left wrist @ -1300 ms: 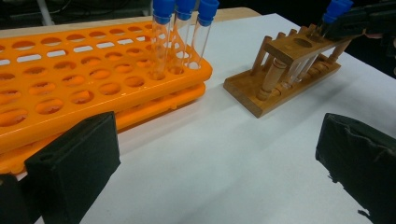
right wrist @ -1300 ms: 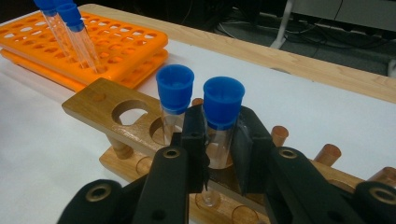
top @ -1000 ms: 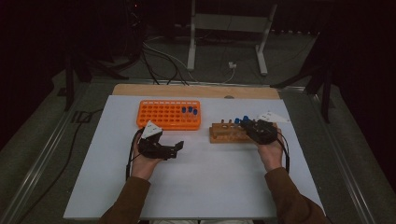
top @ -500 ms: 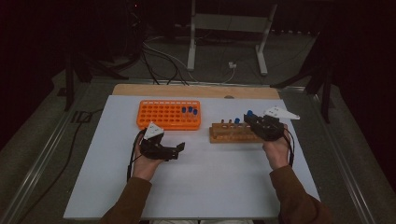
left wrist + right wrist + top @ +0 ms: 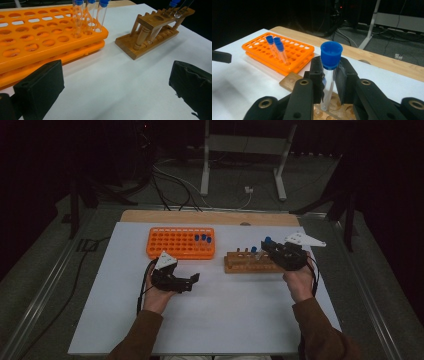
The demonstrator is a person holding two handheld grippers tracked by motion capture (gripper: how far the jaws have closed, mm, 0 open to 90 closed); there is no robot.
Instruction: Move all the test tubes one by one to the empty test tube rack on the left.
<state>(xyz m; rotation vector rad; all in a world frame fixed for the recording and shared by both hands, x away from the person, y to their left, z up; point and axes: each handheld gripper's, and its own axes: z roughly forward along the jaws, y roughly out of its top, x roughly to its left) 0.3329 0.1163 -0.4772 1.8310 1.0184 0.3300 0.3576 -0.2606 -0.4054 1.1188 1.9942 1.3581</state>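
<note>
Your right gripper [image 5: 329, 82] is clamped on a clear test tube [image 5: 329, 85] with a blue cap [image 5: 331, 53], gripping the glass just below the cap. In the right gripper view the tube stands nearly upright in the lower middle of the frame, its rounded bottom just above the holes of the wooden rack [image 5: 289, 81]. In the high view the same tube sits at the right of centre, over the right end of the wooden rack [image 5: 248, 264].

Treat the tube as light, stiff and smooth. The bare wall looks slippery, and it could crack if it is glass, so a firm but gentle squeeze is what it wants. The hold near the cap looks sensible: the cap's lip gives the pads something to catch if the tube slides down. Because the long body hangs free below the pads, it may swing and knock the rack's edge if you tilt the hand, so keep it vertical.

Your left gripper [image 5: 187, 281] rests on the white table [image 5: 225, 320] at the left of centre in the high view, its jaws spread wide with nothing between them. The orange rack [image 5: 37, 42] fills the upper left of the left gripper view, with three capped tubes [image 5: 86, 15] standing in its far corner.
</note>
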